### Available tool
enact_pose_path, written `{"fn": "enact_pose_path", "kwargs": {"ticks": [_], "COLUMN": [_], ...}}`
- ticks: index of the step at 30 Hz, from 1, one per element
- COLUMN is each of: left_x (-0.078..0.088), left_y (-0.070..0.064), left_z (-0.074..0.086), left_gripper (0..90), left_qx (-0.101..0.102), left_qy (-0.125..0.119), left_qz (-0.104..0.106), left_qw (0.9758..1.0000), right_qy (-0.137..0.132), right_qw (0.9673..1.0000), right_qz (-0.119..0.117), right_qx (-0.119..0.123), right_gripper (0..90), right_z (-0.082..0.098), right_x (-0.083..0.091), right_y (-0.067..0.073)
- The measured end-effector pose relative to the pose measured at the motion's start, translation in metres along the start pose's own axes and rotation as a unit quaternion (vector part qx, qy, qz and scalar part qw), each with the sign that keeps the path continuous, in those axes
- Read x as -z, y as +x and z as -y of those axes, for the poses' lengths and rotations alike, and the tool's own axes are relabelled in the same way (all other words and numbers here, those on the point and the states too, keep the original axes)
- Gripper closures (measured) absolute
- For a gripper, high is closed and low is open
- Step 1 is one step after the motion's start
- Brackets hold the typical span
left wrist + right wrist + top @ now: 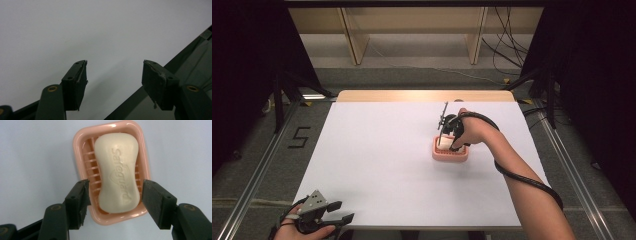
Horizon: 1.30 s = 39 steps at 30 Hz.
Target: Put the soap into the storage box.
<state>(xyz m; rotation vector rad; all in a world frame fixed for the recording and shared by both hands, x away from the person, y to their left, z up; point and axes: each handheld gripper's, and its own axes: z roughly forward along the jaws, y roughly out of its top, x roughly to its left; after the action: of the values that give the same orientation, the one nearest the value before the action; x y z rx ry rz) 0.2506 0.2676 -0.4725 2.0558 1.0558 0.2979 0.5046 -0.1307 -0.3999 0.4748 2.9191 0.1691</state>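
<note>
Right gripper (pixel 115 195): your jaws stand wide apart either side of the soap bar (pixel 118 173), clear of it.
Left gripper (pixel 115 82): jaws apart, empty, at your near left table edge.
Soap bar: lies in the pink soap dish (pixel 80 155), directly under your right gripper, long axis running away between the jaws.
Nearer hand: your right.
Surface: white table sheet (pixel 377 160).
Room: grey floor, dark curtains.

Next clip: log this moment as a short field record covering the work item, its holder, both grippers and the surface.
item: soap bar, cream, lying in the dish
holder: pink soap dish, slatted, on the table
right gripper: open, jaws either side of the soap's near end, pads clear of it
left gripper: open, nothing between the jaws, at the table's near left edge
surface: white table
</note>
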Motion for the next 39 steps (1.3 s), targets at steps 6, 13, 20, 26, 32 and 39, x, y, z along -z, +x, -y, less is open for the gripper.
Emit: {"fn": "enact_pose_path", "kwargs": {"ticks": [6,13,20,26,32,39], "left_x": [0.000,0.000,-0.001,-0.001,-0.002,-0.001], "left_y": [0.000,0.001,0.000,0.000,0.000,0.003], "left_z": [0.000,0.000,0.000,0.000,0.000,-0.001], "left_gripper": [36.3,36.3,36.4,36.4,36.5,36.5], "left_qx": [0.000,0.004,0.007,0.005,0.008,-0.013], "left_qy": [0.000,0.002,-0.001,-0.001,-0.001,0.000], "left_qz": [-0.001,0.000,-0.002,-0.003,-0.007,-0.016], "left_qw": [1.0000,1.0000,1.0000,1.0000,0.9999,0.9998], "right_qy": [-0.001,-0.007,-0.020,-0.033,-0.039,-0.055], "right_qw": [0.9999,0.9999,0.9986,0.9972,0.9957,0.9927], "right_qz": [0.006,0.008,-0.006,-0.011,-0.010,-0.001], "right_qx": [0.009,-0.011,-0.049,-0.066,-0.084,-0.107], "right_gripper": [40.3,42.5,45.2,46.2,47.2,47.5], "right_z": [0.011,0.027,0.041,0.054,0.071,0.085], "right_x": [0.003,0.006,0.007,0.008,0.006,0.002], "right_y": [0.003,0.010,0.021,0.029,0.036,0.048]}}
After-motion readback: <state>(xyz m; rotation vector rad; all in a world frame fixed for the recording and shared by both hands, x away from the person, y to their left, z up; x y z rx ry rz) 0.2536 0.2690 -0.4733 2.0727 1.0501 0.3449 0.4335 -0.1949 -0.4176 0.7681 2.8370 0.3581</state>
